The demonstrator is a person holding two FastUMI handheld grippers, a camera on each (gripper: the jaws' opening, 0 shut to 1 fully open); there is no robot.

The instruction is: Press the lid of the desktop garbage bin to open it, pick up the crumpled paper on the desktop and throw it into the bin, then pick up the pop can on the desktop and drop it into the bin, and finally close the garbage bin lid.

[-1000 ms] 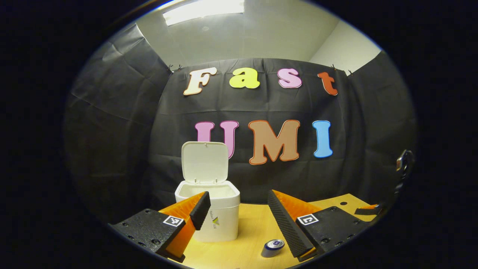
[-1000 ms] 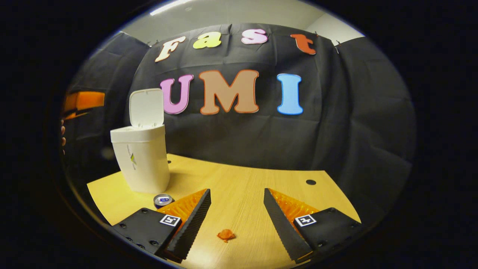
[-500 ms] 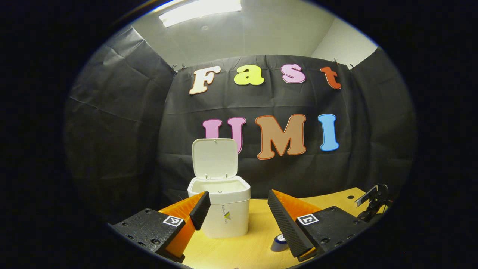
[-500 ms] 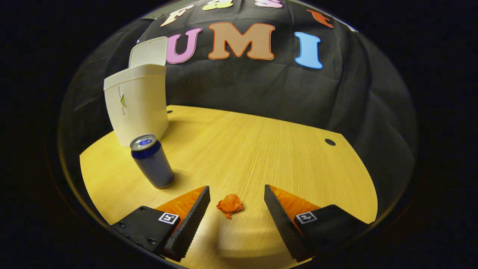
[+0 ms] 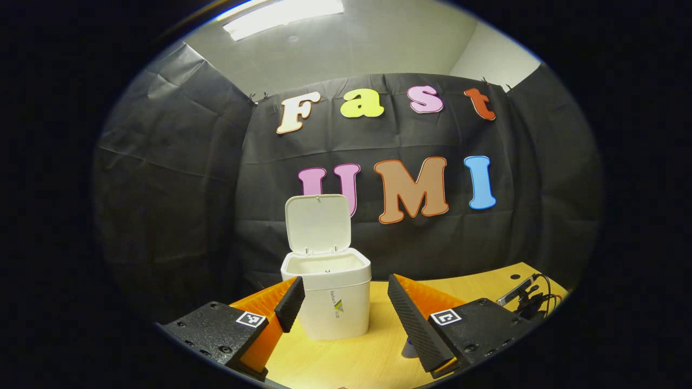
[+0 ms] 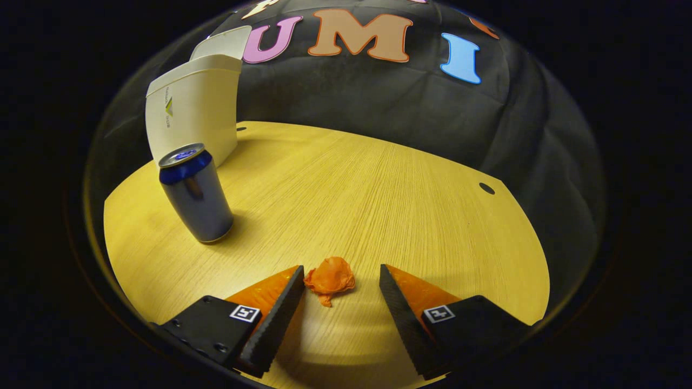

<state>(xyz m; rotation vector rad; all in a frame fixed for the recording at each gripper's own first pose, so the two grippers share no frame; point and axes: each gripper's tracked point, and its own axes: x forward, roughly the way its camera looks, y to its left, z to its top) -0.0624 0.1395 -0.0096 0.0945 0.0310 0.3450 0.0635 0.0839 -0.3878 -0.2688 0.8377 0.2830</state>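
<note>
My right claw [image 6: 340, 286] gapes open low in the right gripper view, the crumpled paper [image 6: 330, 276] on the tabletop [image 6: 389, 194] between its tips, nearer the left one. It looks light, soft and springy; I'd pinch across its middle. My left claw [image 5: 345, 302] hangs open, empty.

My ribbed, rough-faced pads [image 6: 275, 316] sit over a table [image 6: 378, 194] of matt pale wood with fine straight grain. The crumpled paper [image 6: 330, 276] looks creased and dull. The pop can [image 6: 195, 197] is glossy metal; the garbage bin [image 5: 335, 302] is smooth white plastic, faintly sheened. Behind it hangs wrinkled matt cloth [image 5: 173, 178].
</note>
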